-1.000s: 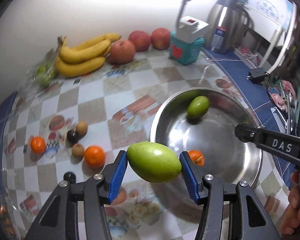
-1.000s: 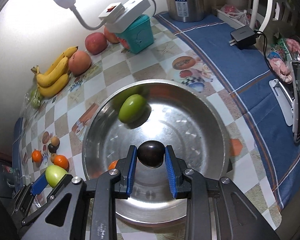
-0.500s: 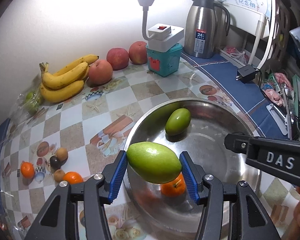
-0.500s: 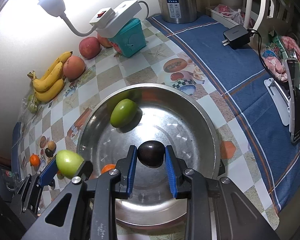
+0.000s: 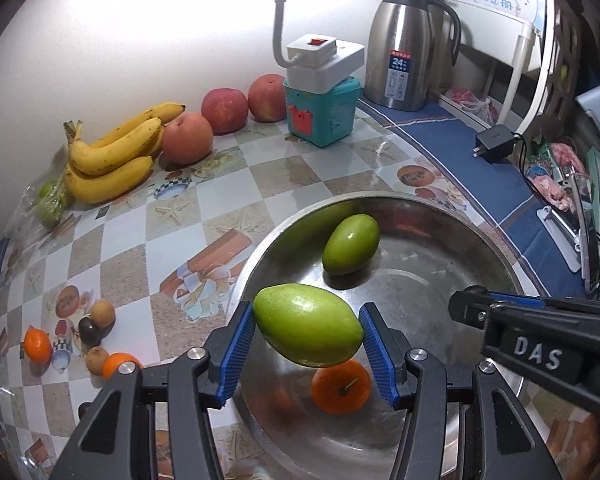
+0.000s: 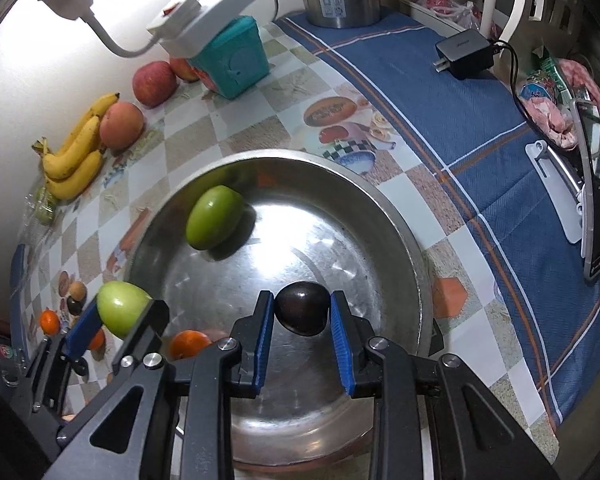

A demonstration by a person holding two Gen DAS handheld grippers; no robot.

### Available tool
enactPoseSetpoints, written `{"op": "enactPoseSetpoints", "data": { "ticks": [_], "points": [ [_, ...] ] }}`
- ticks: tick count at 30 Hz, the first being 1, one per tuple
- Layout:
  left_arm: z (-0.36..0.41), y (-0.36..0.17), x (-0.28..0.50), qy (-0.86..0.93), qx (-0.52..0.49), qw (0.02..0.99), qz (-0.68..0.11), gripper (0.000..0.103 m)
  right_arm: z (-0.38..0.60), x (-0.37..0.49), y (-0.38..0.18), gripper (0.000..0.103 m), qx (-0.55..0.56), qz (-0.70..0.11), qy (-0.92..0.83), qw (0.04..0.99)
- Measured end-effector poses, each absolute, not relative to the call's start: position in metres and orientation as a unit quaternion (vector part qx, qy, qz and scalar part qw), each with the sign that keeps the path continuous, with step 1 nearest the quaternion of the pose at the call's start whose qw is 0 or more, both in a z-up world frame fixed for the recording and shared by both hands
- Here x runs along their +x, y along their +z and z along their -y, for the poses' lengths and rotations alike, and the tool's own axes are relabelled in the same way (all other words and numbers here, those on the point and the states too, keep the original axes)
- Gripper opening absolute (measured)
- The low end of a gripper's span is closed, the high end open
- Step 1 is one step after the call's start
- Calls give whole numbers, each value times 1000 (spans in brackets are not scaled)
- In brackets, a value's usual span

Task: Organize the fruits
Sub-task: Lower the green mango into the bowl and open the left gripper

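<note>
While ribbed blue pads (image 5: 239, 350) pinch a glossy oval green fruit (image 5: 308, 324), the right hand-held gripper (image 6: 302, 316) clamps a dark rounded fruit (image 6: 302, 313).

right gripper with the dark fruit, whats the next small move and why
Probably lower it slightly and open. The right gripper is shut on the dark fruit, held above bare bottom of the steel bowl, apart from the green fruit and orange lying inside.

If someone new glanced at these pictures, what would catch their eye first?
Probably the large green fruit clamped in the left gripper above the steel bowl, and the dark fruit held in the right gripper over its middle. In the bowl lie a second green fruit and an orange.
</note>
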State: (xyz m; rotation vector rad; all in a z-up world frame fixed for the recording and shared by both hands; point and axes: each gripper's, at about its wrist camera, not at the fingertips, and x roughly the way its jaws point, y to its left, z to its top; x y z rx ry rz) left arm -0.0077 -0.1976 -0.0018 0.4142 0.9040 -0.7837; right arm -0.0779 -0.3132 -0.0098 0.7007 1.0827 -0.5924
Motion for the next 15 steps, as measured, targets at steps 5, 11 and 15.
{"op": "enactPoseSetpoints", "data": {
  "ticks": [5, 11, 15],
  "points": [
    [201, -9, -8, -368, 197, 800, -432, 57, 315, -77, -19, 30, 319, -508, -280, 750],
    [203, -13, -9, -367, 203, 796, -436, 57, 316, -77, -24, 30, 318, -514, -281, 746],
    [204, -17, -10, -367, 207, 794, -439, 57, 316, -75, -27, 30, 319, -519, -281, 742]
  ]
}}
